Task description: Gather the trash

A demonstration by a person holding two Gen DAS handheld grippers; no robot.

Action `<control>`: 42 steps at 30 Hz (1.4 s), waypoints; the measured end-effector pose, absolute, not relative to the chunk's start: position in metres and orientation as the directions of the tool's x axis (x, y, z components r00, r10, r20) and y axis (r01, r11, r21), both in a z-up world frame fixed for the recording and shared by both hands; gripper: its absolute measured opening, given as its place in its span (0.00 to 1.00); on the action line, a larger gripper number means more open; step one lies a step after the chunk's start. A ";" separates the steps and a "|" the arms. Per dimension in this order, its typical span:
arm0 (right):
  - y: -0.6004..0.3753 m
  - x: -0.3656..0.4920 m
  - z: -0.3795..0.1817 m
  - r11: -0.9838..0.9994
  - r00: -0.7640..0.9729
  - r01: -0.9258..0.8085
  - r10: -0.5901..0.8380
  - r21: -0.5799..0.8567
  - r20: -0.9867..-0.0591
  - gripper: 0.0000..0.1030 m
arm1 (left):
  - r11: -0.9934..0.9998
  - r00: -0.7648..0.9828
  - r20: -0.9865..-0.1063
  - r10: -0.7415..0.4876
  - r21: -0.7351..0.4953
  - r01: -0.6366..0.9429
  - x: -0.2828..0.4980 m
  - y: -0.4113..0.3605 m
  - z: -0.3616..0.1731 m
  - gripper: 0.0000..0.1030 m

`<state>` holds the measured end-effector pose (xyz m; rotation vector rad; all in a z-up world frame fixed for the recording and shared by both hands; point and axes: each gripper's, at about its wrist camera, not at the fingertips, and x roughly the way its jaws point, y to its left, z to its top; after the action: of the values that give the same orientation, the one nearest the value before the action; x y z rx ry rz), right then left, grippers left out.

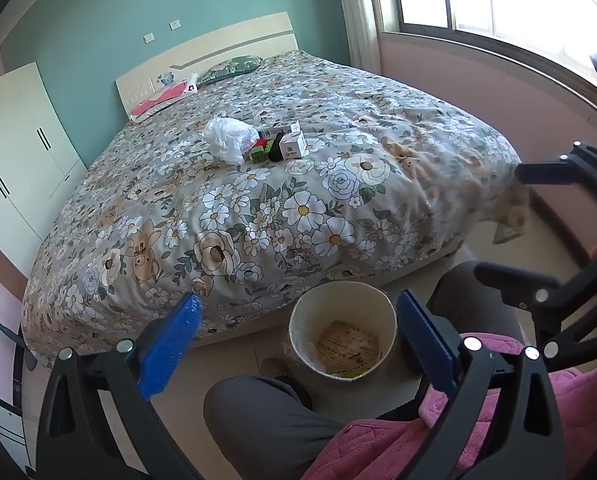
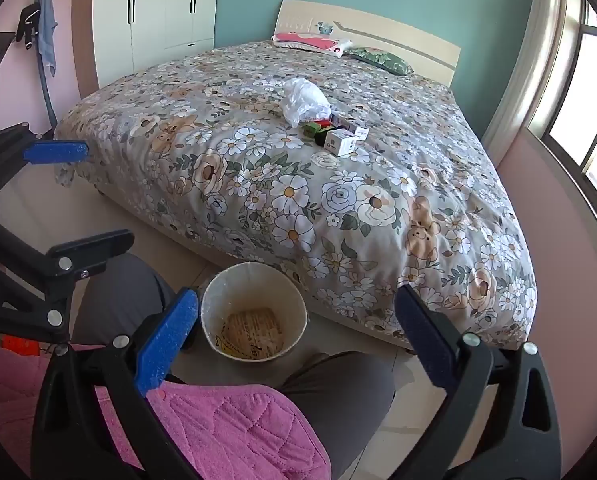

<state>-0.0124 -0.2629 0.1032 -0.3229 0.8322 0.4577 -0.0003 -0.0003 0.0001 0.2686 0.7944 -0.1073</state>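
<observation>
Left wrist view: both grippers' fingers [image 1: 170,344] apart above bin [image 1: 298,320].

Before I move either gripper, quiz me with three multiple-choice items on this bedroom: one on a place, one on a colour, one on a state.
1. Where is the bin?
A. on the bed
B. on the floor by the bed
C. by the wardrobe

2. What colour is the crumpled bag on the bed?
A. white
B. black
C. red

3. How are the left gripper and right gripper?
A. both shut
B. one shut
C. both open, holding nothing

Key: B, it stands on tile at the bed's edge; A, the plastic is white; C, fingers are spread apart.
</observation>
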 end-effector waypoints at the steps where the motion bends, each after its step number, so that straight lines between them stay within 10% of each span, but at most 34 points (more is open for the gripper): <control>1: -0.263 -0.012 0.103 0.856 0.584 -0.508 0.263 -0.093 -0.768 0.94 | 0.961 0.698 -0.716 0.006 0.197 0.195 0.000 0.000 0.000 0.96; 42: -0.262 -0.012 0.105 0.856 0.590 -0.507 0.260 -0.100 -0.764 0.94 | 0.958 0.698 -0.716 0.008 0.205 0.200 -0.001 -0.005 0.002 0.96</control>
<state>-0.0123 -0.2623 0.1053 -0.3242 0.8274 0.4552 -0.0007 -0.0050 0.0019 0.2781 0.7931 -0.1085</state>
